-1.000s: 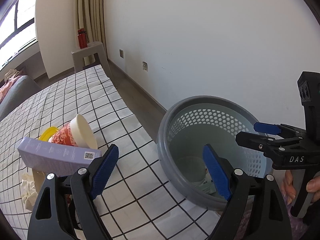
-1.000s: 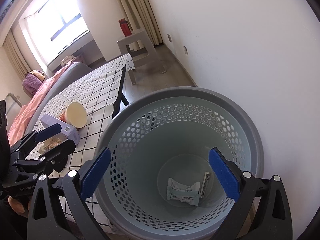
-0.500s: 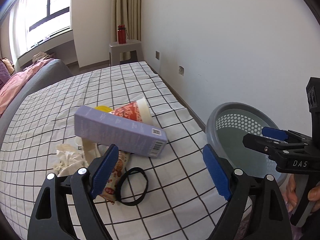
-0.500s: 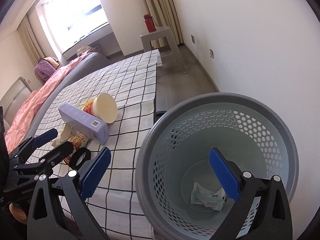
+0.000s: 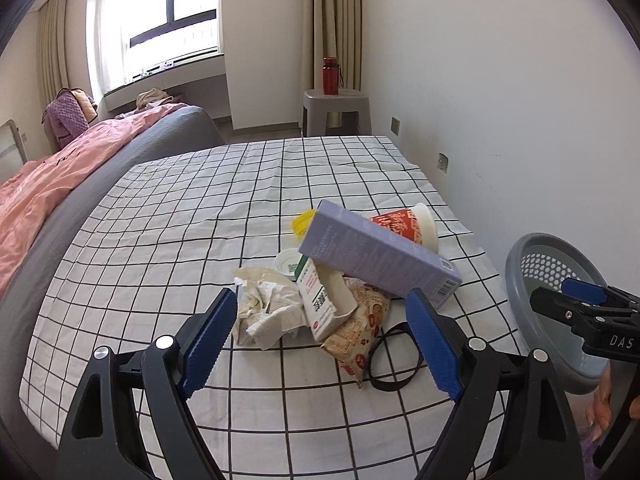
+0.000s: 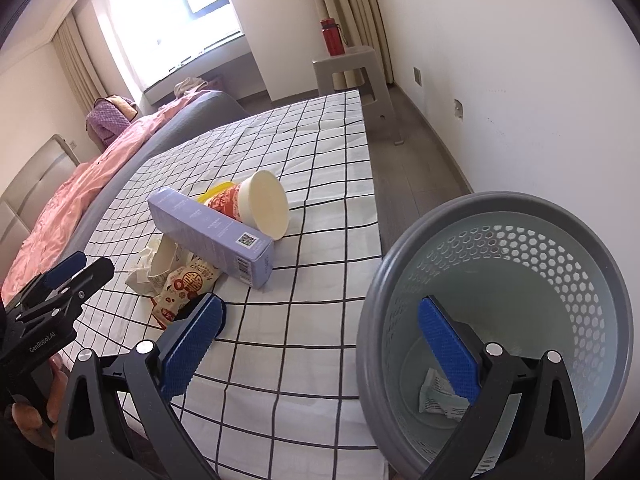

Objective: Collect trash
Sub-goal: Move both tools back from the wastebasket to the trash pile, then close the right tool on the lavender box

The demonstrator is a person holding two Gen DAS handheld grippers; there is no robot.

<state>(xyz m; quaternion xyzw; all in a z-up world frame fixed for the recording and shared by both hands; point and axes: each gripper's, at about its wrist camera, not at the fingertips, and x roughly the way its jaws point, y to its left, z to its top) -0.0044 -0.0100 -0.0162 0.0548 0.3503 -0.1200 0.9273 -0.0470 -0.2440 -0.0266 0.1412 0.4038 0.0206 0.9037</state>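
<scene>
A heap of trash lies on the checked bed sheet (image 5: 168,216): a lilac box (image 5: 376,256) leaning over a red paper cup (image 5: 408,226), a small white carton (image 5: 320,300), crumpled tissue (image 5: 268,308), a snack packet (image 5: 360,328) and a black band (image 5: 394,356). My left gripper (image 5: 320,344) hovers open just short of the heap, nothing between its fingers. A grey perforated bin (image 6: 500,300) stands beside the bed, with a white wrapper (image 6: 438,396) at its bottom. My right gripper (image 6: 320,348) is open over the bin's near rim and the bed edge, holding nothing.
A pink duvet (image 5: 44,188) covers the bed's left side. A grey stool (image 5: 336,114) with a red bottle (image 5: 330,76) stands at the far end by the curtain. A strip of wooden floor (image 6: 416,160) runs between bed and white wall.
Both grippers have swung left, away from the bin and toward the bed. The trash heap has come to the middle of the left view; the bin slid to the right edge. Both stayed open.
</scene>
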